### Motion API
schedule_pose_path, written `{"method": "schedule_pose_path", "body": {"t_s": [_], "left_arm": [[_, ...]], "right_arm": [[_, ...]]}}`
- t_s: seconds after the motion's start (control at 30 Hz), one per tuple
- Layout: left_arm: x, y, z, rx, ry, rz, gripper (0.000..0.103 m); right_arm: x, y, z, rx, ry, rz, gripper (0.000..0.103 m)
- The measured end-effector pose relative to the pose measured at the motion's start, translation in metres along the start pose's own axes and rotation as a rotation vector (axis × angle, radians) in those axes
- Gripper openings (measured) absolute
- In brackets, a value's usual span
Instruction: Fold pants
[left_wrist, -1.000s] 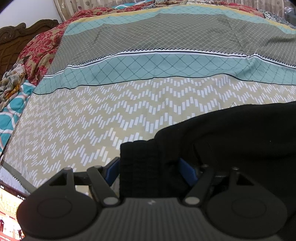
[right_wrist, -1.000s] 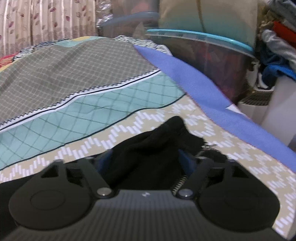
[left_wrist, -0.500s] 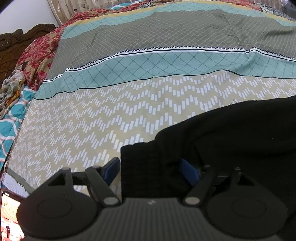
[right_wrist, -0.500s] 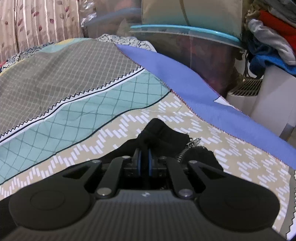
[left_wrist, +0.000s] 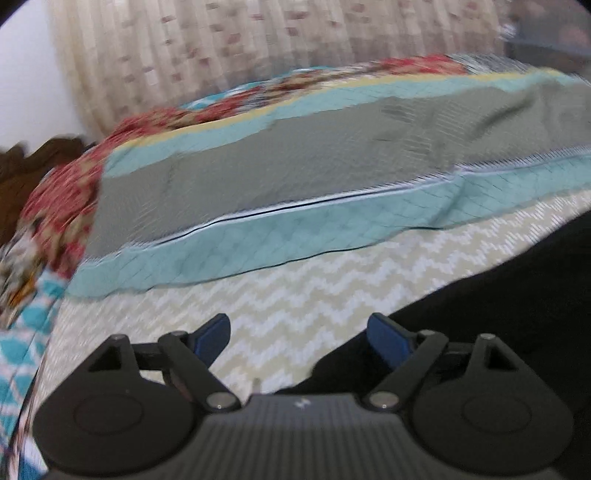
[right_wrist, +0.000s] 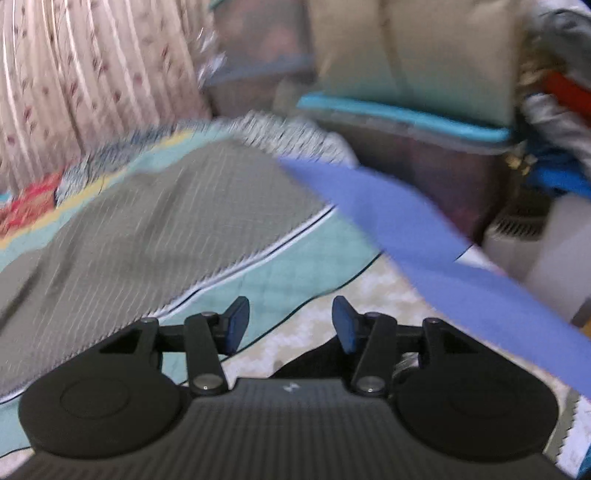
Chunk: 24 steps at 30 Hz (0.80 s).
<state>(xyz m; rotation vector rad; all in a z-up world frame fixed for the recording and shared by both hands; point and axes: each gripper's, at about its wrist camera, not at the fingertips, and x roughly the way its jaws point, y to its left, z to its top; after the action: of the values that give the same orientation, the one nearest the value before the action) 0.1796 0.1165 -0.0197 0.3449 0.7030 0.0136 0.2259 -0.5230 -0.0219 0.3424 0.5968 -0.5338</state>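
Left gripper (left_wrist: 298, 334) jaws spread, right gripper (right_wrist: 290, 323) jaws spread, above black pants (left_wrist: 498, 314)

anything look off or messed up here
Nothing looks damaged or spilled. Both views are motion-blurred. The left gripper and right gripper are open and hold nothing; the black pants lie loosely bunched on the patterned bedspread, not visibly folded.

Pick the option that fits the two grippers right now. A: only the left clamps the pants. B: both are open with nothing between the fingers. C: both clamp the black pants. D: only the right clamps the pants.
B: the left gripper and the right gripper both stand open over the bedspread, and the black pants lie beside and below them.
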Motion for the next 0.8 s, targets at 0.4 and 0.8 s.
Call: {"method": "schedule_pose_path", "body": {"t_s": [0.4,0.8], "left_arm": [[0.046,-0.045,-0.016,0.205,0.073,-0.080,0.009],[-0.097,-0.017,-0.021,0.097,-0.159,-0.071,0.008]], "right_arm": [[0.064,0.003,-0.031,-0.071,0.140,-0.225,0.007],[-0.100,-0.095,-0.016,0.254,-0.131,0.126,0.006]]}}
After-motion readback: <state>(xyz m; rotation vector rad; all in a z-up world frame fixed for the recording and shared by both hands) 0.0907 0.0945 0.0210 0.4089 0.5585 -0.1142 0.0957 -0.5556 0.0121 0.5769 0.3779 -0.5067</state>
